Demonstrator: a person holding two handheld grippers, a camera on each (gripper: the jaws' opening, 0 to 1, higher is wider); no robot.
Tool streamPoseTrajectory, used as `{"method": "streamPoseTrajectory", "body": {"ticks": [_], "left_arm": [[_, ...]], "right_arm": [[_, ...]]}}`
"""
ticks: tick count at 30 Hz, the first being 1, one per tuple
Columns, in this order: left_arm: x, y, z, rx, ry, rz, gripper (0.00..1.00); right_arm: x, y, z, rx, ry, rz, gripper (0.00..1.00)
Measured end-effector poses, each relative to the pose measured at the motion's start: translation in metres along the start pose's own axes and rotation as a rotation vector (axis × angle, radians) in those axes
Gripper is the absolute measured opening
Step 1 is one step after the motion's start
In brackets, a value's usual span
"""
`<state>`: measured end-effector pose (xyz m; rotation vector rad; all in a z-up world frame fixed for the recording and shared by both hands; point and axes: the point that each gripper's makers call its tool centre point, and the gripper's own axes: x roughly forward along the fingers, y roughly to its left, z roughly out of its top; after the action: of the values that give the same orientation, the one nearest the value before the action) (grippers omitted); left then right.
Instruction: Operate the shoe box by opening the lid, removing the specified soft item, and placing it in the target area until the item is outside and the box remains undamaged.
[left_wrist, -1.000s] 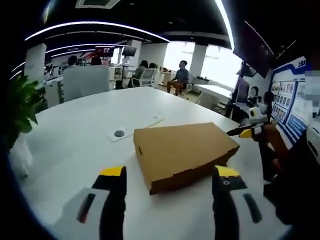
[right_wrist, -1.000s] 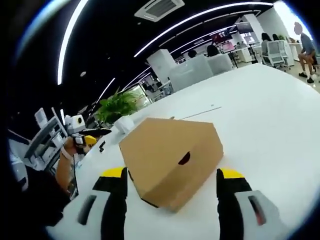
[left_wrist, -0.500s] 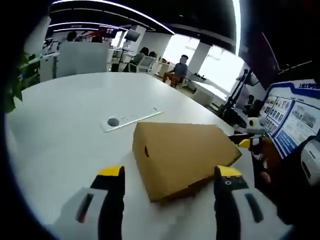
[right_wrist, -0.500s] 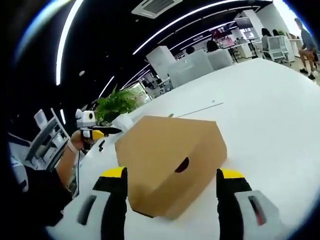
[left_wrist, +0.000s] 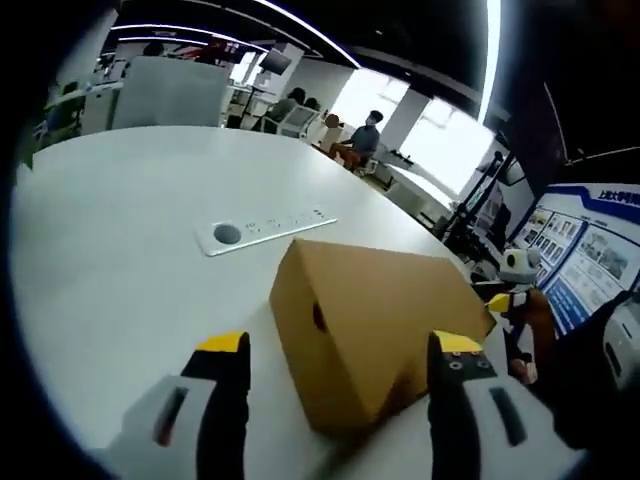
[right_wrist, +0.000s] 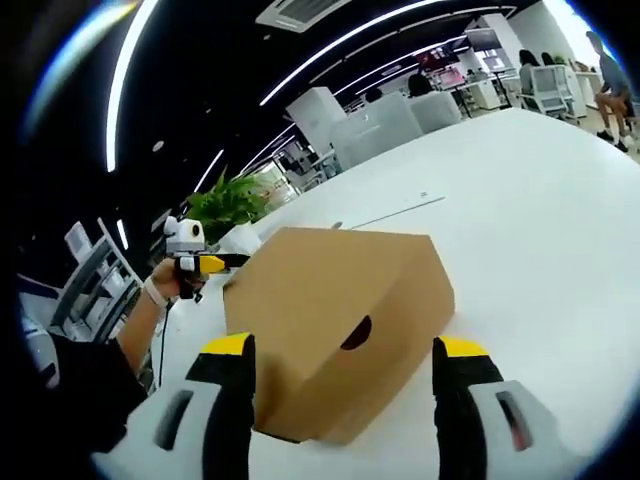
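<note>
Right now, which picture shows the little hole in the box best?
The right gripper view: the hole on the shoe box faces the camera, dark and clear. The left gripper view shows another hole on a narrower, slanted end.

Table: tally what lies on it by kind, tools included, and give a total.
Boxes: 1, the closed box.
Socket panels: 1, the panel set in the table.
Tools: 2, left tool and right tool, both open, hovering by the box.
Total: 4.
</note>
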<state>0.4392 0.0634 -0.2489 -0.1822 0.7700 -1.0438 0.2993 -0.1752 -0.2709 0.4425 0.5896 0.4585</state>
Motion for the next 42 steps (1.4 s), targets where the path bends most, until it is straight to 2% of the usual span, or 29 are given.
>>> {"method": "streamPoseTrajectory", "body": {"ticks": [4,5,7,10,13,18,25,28,34,37,38,42], "left_arm": [[0.010,-0.010,0.012,-0.083,-0.049,-0.082,0.70],[0.012,-0.011,0.010,-0.121,-0.033,-0.116,0.70],[0.016,-0.007,0.010,-0.183,-0.037,-0.141,0.69],[0.020,-0.001,0.005,-0.224,-0.030,-0.154,0.66],[0.021,0.004,0.005,-0.227,-0.042,-0.171,0.60],[0.021,0.013,0.007,-0.281,-0.053,-0.189,0.58],[0.025,0.007,-0.001,-0.327,-0.016,-0.237,0.56],[0.027,0.006,-0.002,-0.345,-0.018,-0.249,0.52],[0.026,0.003,-0.004,-0.339,-0.009,-0.265,0.46],[0.026,0.005,-0.006,-0.353,-0.010,-0.267,0.38],[0.026,0.003,-0.004,-0.350,-0.020,-0.286,0.38],[0.026,0.002,-0.004,-0.339,-0.016,-0.279,0.38]], "right_arm": [[0.001,-0.001,0.002,0.011,-0.003,0.008,0.73],[0.003,-0.004,0.002,0.013,-0.002,0.005,0.73],[0.004,-0.004,0.001,0.020,0.002,0.003,0.72],[0.006,-0.002,-0.001,0.025,0.007,0.014,0.72],[0.009,-0.002,-0.002,0.034,0.011,0.023,0.71],[0.012,-0.001,-0.002,0.040,0.012,0.028,0.70],[0.015,-0.005,-0.002,0.064,0.014,0.024,0.69],[0.015,-0.006,-0.002,0.081,0.015,0.028,0.69],[0.014,-0.011,0.000,0.122,0.006,0.040,0.66],[0.014,-0.013,0.001,0.153,0.000,0.045,0.63],[0.014,-0.012,0.001,0.166,-0.002,0.043,0.63],[0.014,-0.009,0.001,0.186,-0.003,0.040,0.61]]}}
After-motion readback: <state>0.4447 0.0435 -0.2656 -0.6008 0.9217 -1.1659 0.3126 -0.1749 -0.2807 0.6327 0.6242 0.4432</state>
